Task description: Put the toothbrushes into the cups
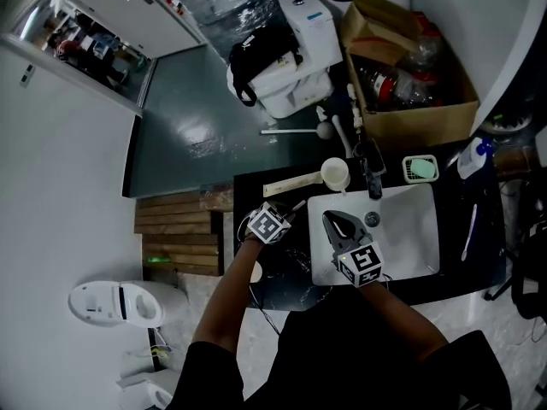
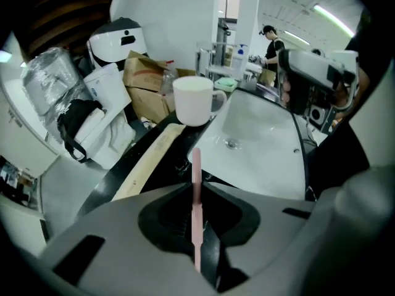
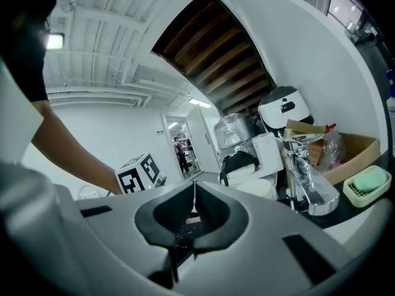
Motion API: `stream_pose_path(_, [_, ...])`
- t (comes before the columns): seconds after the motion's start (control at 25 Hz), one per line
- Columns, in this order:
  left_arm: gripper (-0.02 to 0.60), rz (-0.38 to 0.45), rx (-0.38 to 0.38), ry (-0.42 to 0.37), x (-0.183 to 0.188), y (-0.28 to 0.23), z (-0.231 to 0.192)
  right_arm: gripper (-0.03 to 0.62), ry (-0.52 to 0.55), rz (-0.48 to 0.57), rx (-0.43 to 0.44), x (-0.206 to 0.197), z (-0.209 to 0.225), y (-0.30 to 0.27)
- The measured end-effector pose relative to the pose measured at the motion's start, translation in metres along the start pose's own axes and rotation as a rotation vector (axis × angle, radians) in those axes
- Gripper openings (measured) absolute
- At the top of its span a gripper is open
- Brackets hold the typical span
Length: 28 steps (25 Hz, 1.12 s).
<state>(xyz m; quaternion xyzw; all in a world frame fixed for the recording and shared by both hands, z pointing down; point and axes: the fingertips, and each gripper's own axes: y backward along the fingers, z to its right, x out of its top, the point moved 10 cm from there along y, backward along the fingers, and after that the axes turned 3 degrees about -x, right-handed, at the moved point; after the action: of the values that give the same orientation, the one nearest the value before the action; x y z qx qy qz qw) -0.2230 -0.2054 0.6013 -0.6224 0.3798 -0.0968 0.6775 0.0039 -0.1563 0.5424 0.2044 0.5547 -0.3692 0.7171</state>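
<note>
Left gripper is clamping its jaws on the pink toothbrush; the handle is running down through the closed tips and the upper end is sticking out past them, roughly upright in the left gripper view. It is pointing steeply down, hanging over the black counter just left of the sink. The brush is not in a cup. The white cup is standing upright on the counter ahead of the brush tip and apart from it, at the sink's far-left corner, handle toward the sink. A beige plank is lying on the counter, running up to the cup. Right gripper is holding its jaws pressed together, pointing about level, and hovering over the near-left part of the basin in the head view. The two grippers are sitting side by side, near but not touching. A chrome faucet is standing at the back of the sink, with a green soap dish just beside it on the right. A slim white stick is lying on the counter right of the sink; it could be another toothbrush, too small to tell. A cardboard box is sitting behind the counter.
</note>
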Motion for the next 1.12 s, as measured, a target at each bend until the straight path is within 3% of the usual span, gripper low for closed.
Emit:
stream_pose_path(0.2, [0.060,0.147,0.060,0.102,-0.008,0.054,0.001,0.020,0.043,-0.006,0.033,0.012,-0.019,0.002])
stream_pose_path(0.36, [0.060,0.320,0.140,0.187,-0.024,0.097,0.004,0.020,0.090,0.010,0.063,0.027,-0.036,0.008])
stream_pose_path(0.6, [0.060,0.559,0.282,0.295,-0.055,0.161,0.016,0.020,0.255,0.067,0.169,0.047,-0.082,0.013])
stream_pose_path(0.76, [0.060,0.723,0.299,0.407,-0.072,0.190,0.023,0.020,0.244,0.049,0.221,0.045,-0.104,0.013])
stream_pose_path(0.92, [0.060,0.835,0.309,0.419,-0.089,0.209,0.041,0.020,0.244,0.041,0.265,0.040,-0.127,0.016])
stream_pose_path(1.12, [0.060,0.963,0.317,0.461,-0.116,0.216,0.055,0.020,0.340,0.033,0.265,0.032,-0.156,0.019])
